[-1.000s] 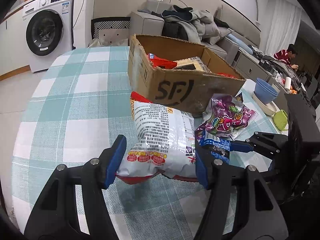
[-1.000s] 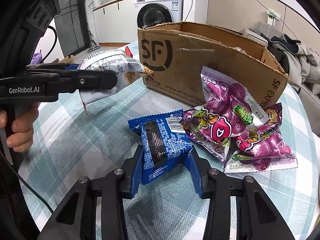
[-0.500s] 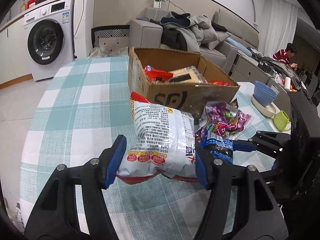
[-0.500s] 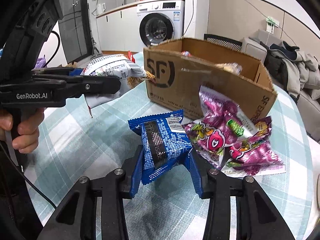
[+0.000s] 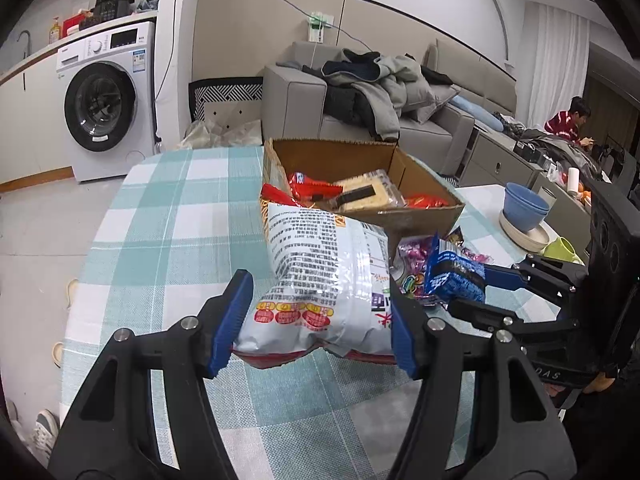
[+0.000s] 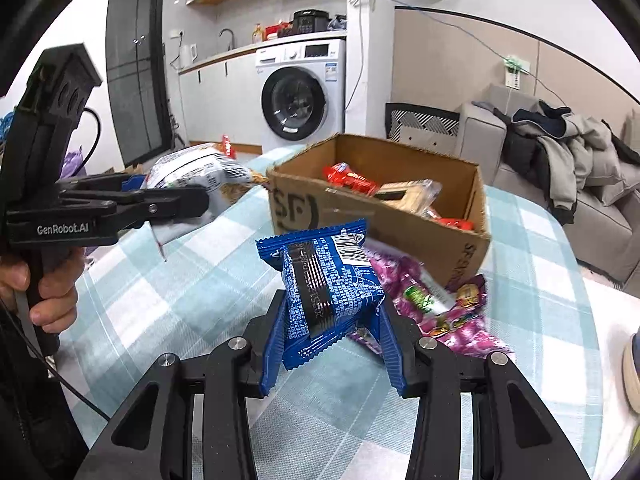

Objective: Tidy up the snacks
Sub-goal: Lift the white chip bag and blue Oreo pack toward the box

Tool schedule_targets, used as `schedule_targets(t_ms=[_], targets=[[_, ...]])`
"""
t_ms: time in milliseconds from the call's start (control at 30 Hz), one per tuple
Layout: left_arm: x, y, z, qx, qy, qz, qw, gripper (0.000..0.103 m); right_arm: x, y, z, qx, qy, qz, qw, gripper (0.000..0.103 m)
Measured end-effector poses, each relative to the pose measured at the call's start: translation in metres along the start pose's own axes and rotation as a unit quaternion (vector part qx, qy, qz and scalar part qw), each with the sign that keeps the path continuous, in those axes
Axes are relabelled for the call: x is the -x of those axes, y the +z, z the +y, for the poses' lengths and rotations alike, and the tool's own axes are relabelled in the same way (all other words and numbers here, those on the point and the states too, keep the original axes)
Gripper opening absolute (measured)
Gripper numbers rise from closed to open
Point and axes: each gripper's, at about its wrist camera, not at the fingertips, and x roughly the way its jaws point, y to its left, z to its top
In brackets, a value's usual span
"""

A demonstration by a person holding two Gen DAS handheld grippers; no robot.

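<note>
The left tongs are clamped on a white chip bag, held above the checked counter. The right tongs are clamped on a blue snack packet, also lifted. The open cardboard box with red packets stands at 12 o'clock, purple candy bags just before it.

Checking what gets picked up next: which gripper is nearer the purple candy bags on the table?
Right. The right gripper, shut on the blue snack pack, hangs just beside the purple candy bags; the left gripper, holding the white chip bag, is farther away.
</note>
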Motion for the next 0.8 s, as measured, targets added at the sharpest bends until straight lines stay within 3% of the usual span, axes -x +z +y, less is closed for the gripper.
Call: schedule_targets(t_ms=[500, 800], targets=[[0.025, 0.029, -0.012, -0.001, 0.009, -0.034, 0.9994, 0.060, 0.030, 0.034, -0.028, -0.024, -0.013, -0.043, 0.999, 0.043], [0.025, 0.056, -0.019, -0.003, 0.009, -0.042, 0.9991, 0.061, 0.031, 0.061, -0.047, -0.035, -0.024, -0.047, 0.998, 0.043]])
